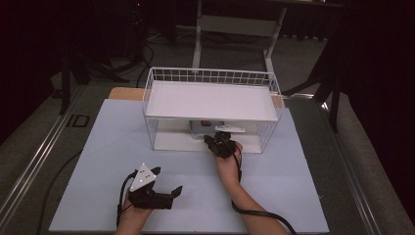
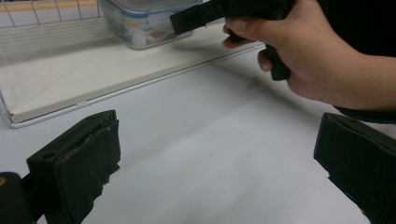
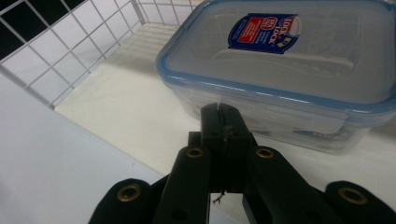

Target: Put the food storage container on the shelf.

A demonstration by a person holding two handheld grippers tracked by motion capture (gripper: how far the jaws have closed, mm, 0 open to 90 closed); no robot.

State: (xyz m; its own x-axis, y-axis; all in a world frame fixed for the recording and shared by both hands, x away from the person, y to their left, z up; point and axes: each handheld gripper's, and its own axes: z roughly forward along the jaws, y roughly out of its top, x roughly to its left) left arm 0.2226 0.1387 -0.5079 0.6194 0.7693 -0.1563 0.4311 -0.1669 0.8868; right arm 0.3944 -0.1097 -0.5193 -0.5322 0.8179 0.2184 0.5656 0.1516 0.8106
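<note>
The right gripper (image 3: pixel 222 122), jaws pressed together on nothing, points at the lidded container (image 3: pixel 285 70) at twelve o'clock. The left gripper (image 2: pixel 219 163) rests wide open at seven o'clock.

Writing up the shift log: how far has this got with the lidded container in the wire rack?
Little looks done: the container sits lidded on the rack's lower shelf. In hand: the right gripper, jaws shut on nothing, reaches its front. The left gripper waits open on the table. Any grasp or removal is left.
</note>
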